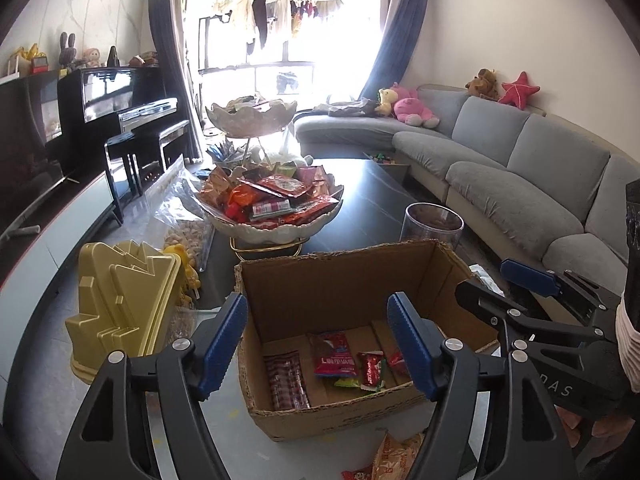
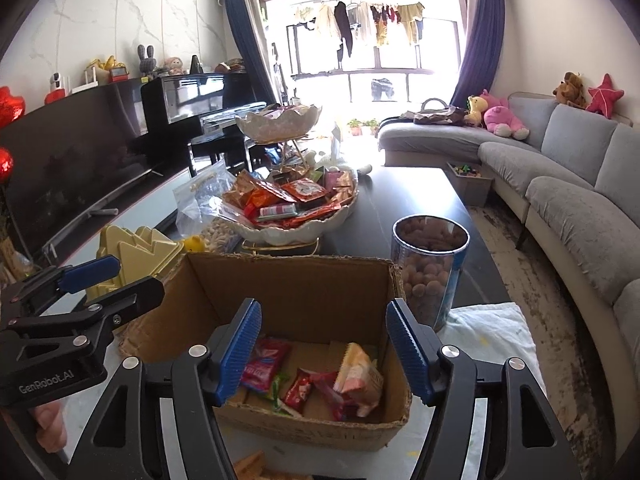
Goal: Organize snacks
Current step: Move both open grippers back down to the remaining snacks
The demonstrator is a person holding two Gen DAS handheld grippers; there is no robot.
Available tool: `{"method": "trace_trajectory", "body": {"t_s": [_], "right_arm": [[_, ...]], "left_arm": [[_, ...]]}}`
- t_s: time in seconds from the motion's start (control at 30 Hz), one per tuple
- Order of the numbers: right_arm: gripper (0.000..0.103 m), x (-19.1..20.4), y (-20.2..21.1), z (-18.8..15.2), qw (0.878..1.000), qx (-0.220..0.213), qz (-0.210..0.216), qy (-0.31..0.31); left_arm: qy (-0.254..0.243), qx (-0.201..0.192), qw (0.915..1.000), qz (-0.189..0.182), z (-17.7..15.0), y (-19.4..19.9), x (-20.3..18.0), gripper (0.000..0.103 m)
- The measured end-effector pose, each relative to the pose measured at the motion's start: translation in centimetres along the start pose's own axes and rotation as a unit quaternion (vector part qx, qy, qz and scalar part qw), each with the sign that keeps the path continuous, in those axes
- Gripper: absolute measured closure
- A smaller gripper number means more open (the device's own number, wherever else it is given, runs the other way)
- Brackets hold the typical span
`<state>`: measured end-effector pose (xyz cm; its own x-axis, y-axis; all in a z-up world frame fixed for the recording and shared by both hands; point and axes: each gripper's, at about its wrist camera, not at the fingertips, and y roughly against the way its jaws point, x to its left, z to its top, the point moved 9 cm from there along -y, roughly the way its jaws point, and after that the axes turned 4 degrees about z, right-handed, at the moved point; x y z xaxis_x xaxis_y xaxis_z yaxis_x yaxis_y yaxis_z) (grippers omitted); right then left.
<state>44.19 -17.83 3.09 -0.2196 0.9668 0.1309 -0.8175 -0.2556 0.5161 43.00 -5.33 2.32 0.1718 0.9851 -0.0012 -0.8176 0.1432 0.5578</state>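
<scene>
An open cardboard box (image 1: 304,280) (image 2: 288,284) stands on the table right in front of both grippers. Several snack packets lie on its floor, among them a red one (image 1: 334,354) and an orange-and-white one (image 2: 356,376). My left gripper (image 1: 318,348) is open and empty over the box's near left side. My right gripper (image 2: 324,354) is open and empty over the box's near edge. The right gripper shows in the left wrist view (image 1: 508,284), and the left gripper in the right wrist view (image 2: 120,276). A two-tier white bowl stand (image 1: 276,232) (image 2: 296,228) behind the box is heaped with snacks.
A gold lidded container (image 1: 124,304) (image 2: 136,256) stands left of the box. A clear jar of nuts (image 2: 430,272) (image 1: 432,224) stands to its right on a white cloth (image 2: 492,336). A bag of nuts (image 1: 188,216) lies behind left. Loose snack packets (image 1: 396,456) lie in front of the box. A grey sofa (image 1: 520,184) runs along the right.
</scene>
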Motion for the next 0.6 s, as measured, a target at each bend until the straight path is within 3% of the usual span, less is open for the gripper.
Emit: {"method": "trace_trajectory", "body": {"t_s": [0.6], "right_arm": [[0.033, 1.4, 5.7, -2.2, 1.0, -0.018, -0.005, 0.016]], "left_arm": [[-0.013, -0.014, 0.9997, -0.015, -2.4, 6.0, -1.6, 0.03]]}}
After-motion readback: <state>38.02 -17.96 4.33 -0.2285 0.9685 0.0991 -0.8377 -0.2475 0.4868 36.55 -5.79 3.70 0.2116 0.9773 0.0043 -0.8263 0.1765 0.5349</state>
